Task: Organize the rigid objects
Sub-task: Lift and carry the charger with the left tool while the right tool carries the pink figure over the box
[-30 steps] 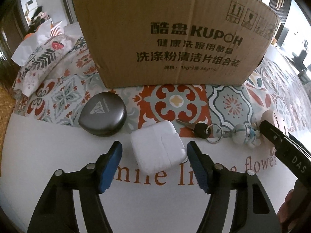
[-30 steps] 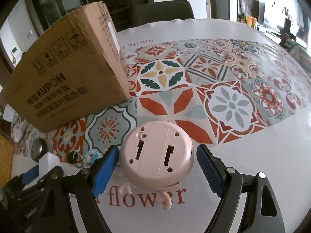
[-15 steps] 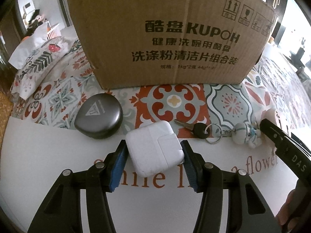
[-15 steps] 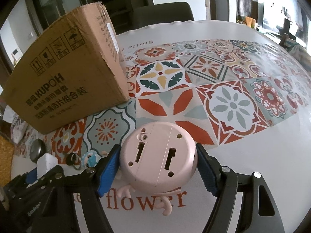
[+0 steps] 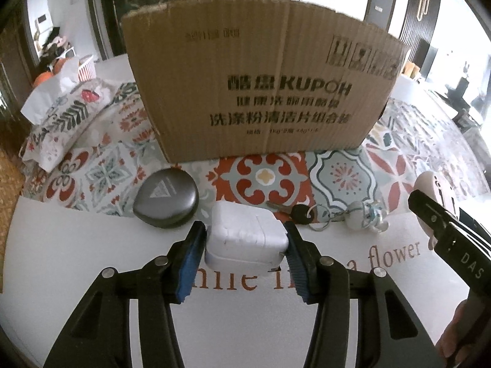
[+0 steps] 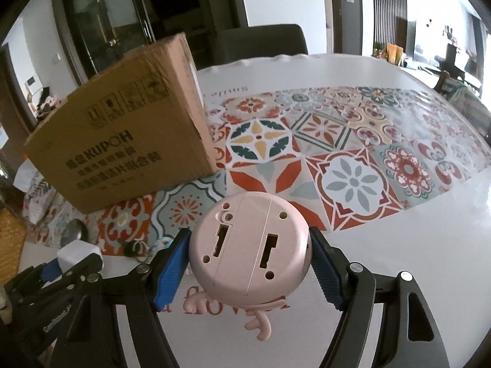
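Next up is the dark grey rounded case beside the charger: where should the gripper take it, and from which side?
Take the grey case across its rounded side edges, coming down from above. It lies flat on the tablecloth, logo up, low and pebble-shaped, so only the rim offers grip. The cardboard box stands behind it and the white charger, held in the left gripper, sits close on one side, so keep the fingers clear of both.

Daylight from windows at right; white tablecloth [image 6: 414, 230] glares there, washed out. Room behind dim. Soft shadows only. Strong fisheye bend, black vignette corners. Print on cardboard box [image 5: 260, 86] smeared by motion blur in both views; near objects sharper.
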Demonstrator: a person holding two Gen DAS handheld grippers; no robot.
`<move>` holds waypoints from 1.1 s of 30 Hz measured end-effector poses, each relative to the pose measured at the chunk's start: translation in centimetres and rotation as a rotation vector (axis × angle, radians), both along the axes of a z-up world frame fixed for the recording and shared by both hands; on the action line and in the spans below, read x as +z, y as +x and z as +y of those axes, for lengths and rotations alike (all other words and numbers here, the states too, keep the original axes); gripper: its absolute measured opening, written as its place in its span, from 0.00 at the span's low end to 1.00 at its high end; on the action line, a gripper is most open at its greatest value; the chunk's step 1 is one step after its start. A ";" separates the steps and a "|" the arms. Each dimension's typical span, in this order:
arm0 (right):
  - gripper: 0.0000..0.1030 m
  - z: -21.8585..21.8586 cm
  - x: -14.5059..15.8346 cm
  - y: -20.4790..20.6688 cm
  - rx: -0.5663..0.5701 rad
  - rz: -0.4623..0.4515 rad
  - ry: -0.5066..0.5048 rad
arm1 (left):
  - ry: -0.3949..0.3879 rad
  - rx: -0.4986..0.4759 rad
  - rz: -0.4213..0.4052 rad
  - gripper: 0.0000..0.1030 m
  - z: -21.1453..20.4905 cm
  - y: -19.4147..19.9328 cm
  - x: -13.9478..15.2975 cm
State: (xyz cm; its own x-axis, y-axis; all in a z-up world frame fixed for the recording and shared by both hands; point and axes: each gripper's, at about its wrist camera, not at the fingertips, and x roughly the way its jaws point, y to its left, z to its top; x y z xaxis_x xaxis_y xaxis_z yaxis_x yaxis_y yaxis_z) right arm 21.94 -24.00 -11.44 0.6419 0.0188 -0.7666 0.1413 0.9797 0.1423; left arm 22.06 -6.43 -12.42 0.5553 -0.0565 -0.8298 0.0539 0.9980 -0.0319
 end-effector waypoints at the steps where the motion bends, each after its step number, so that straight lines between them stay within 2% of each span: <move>1: 0.73 0.1 0.3 -0.1 0.002 -0.006 0.000 | -0.001 0.000 -0.011 0.49 0.1 -0.2 0.3; 20: 0.73 3.1 5.6 -1.8 0.065 -0.124 -0.016 | -0.010 -0.035 -0.192 0.49 2.9 -1.6 5.9; 33: 0.73 5.6 9.2 -0.9 0.110 -0.198 -0.015 | -0.011 -0.044 -0.291 0.49 4.8 -0.9 10.1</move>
